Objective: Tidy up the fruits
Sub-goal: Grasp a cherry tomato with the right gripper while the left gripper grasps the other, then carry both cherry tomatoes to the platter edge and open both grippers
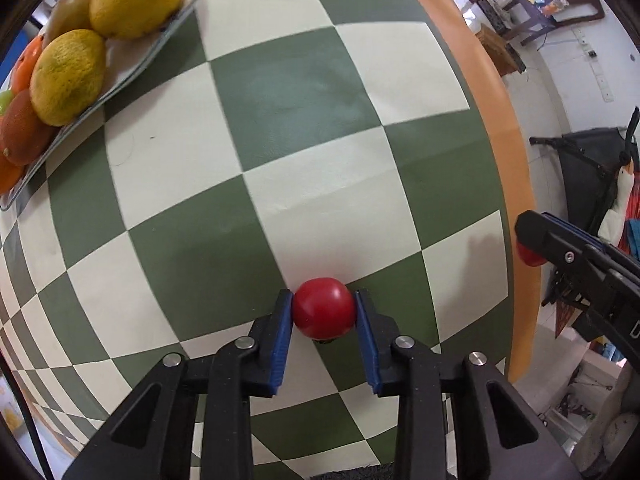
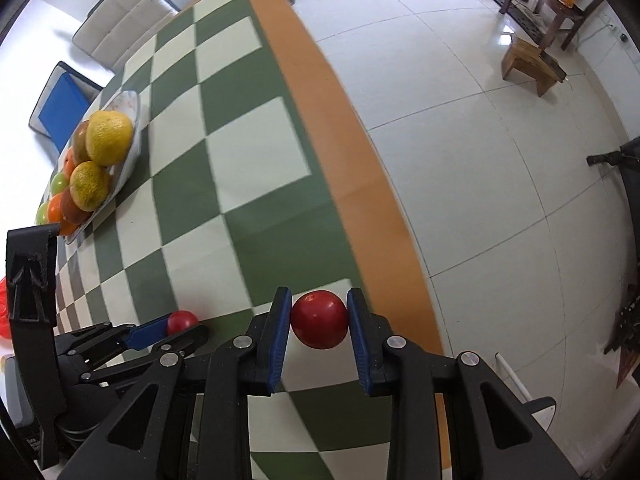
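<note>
My left gripper (image 1: 324, 304) is shut on a red round fruit (image 1: 324, 308), held just over the green and cream checked tablecloth (image 1: 280, 100). My right gripper (image 2: 319, 312) is shut on a second red round fruit (image 2: 319, 319), near the table's orange edge. In the left wrist view the right gripper (image 1: 532, 236) shows at the right with its red fruit (image 1: 528, 256) peeking out below. In the right wrist view the left gripper (image 2: 176, 326) lies low at the left with its fruit (image 2: 182, 321). A glass tray (image 1: 132, 68) at the upper left holds yellow citrus (image 1: 68, 76), oranges and other fruit; the tray (image 2: 132, 152) also appears in the right wrist view.
The orange table border (image 2: 340, 152) runs diagonally, with white tiled floor (image 2: 480, 160) beyond it. A cream chair (image 2: 120, 20) and a blue seat (image 2: 64, 108) stand at the far side. A wooden stool (image 2: 528, 60) and dark furniture sit on the floor.
</note>
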`<state>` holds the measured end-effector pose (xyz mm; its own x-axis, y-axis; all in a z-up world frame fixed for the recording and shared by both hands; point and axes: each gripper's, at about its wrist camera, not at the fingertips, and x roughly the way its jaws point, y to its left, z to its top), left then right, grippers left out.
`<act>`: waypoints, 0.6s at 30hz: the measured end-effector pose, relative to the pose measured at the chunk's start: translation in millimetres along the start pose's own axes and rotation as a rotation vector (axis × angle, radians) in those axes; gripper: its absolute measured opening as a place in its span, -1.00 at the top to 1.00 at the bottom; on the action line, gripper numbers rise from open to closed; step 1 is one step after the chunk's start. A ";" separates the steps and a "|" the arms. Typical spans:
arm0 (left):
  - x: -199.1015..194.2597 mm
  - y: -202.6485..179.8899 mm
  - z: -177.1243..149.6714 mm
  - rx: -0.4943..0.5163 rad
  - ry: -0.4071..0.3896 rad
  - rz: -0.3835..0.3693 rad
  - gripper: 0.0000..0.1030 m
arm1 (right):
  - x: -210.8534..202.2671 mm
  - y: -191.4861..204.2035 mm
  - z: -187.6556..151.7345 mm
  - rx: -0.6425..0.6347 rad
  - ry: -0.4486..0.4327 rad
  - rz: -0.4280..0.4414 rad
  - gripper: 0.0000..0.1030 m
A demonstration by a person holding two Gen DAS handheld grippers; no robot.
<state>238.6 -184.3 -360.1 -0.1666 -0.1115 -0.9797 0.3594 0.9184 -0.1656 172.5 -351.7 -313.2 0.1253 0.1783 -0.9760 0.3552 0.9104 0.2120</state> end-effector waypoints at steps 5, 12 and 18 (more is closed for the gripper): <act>-30.5 32.7 -1.9 -0.067 -0.045 -0.052 0.46 | -12.9 30.8 12.5 -0.044 -0.017 0.060 0.40; -99.6 108.4 10.9 -0.263 -0.158 -0.196 0.46 | -19.3 82.5 50.7 -0.041 -0.009 0.274 0.40; -111.4 184.5 22.7 -0.511 -0.207 -0.355 0.46 | 13.5 129.9 86.4 -0.003 0.034 0.416 0.40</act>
<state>344.3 -11.0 -284.2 0.0041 -0.4648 -0.8854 -0.1753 0.8714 -0.4582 300.3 -263.3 -294.5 0.2265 0.5434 -0.8084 0.2781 0.7593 0.5883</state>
